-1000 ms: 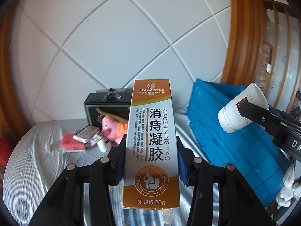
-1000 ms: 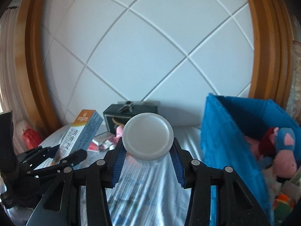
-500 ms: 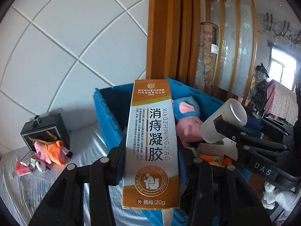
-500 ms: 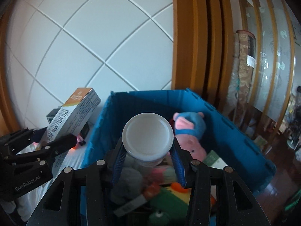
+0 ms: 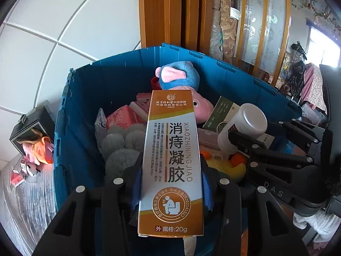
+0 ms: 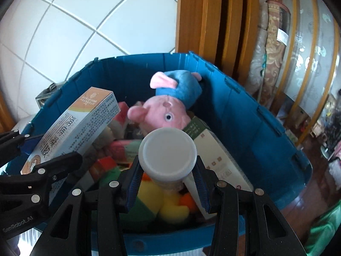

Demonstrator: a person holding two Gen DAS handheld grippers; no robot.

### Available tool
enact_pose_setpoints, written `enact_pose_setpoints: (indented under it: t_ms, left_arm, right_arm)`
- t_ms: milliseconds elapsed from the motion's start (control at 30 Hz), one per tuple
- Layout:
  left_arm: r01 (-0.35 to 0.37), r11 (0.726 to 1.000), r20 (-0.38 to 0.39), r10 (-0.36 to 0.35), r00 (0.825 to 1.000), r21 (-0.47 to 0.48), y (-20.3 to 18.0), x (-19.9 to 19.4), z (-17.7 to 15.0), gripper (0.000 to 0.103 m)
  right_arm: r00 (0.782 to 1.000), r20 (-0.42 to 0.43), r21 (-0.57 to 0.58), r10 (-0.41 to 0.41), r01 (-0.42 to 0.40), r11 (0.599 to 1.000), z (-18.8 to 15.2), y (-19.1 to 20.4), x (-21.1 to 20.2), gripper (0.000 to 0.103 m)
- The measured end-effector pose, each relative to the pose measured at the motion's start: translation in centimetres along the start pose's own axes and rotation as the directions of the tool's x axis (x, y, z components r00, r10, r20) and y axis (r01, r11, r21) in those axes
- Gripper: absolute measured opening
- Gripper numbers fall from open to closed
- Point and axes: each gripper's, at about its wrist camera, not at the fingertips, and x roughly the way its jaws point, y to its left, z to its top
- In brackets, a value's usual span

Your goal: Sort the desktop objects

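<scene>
My left gripper (image 5: 170,183) is shut on an orange and white medicine box (image 5: 171,166), held upright over the blue crate (image 5: 70,128). The box also shows in the right wrist view (image 6: 74,125), with the left gripper (image 6: 49,160) at the left. My right gripper (image 6: 167,179) is shut on a white bottle (image 6: 167,151), held over the same crate (image 6: 245,111). The bottle also shows in the left wrist view (image 5: 245,125), at the right. The crate holds a pink and blue plush pig (image 6: 168,108), a yellow plush toy (image 6: 172,207), boxes and packets.
On the striped cloth left of the crate stand a black case (image 5: 32,123), a small pink and orange plush toy (image 5: 36,149) and small red packets (image 5: 17,175). A white tiled wall and wooden frame (image 5: 168,10) rise behind the crate.
Both grippers have swung right and tilted down, from the table side to above the crate's inside. Each still holds its object.
</scene>
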Motion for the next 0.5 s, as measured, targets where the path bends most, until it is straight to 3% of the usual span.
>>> enact_pose_setpoints:
  t_ms: [200, 267, 333, 400, 500]
  left_arm:
    - [-0.035, 0.999, -0.006, 0.034, 0.999, -0.010, -0.5, 0.1, -0.3, 0.046]
    - [-0.040, 0.999, -0.009, 0.040, 0.999, -0.020, -0.3, -0.1, -0.5, 0.054]
    - [-0.044, 0.999, 0.004, 0.044, 0.999, -0.031, -0.1, -0.3, -0.5, 0.071]
    - [-0.062, 0.998, 0.021, 0.063, 0.998, -0.028, 0.0, -0.8, -0.7, 0.081]
    - [-0.101, 0.994, 0.034, 0.103, 0.994, -0.037, 0.5, -1.5, -0.9, 0.082]
  right_arm:
    - [1.000, -0.006, -0.015, 0.005, -0.005, 1.000, 0.2, -0.5, 0.5, 0.046]
    - [1.000, -0.010, -0.020, 0.006, -0.007, 1.000, 0.3, -0.5, 0.8, 0.046]
    - [1.000, -0.012, -0.020, 0.013, -0.013, 1.000, 0.1, -0.5, 1.0, 0.054]
    - [1.000, -0.012, -0.015, 0.018, -0.018, 1.000, 0.0, -0.6, 1.0, 0.075]
    - [1.000, 0.008, -0.013, 0.014, -0.013, 1.000, 0.0, -0.7, 0.5, 0.091]
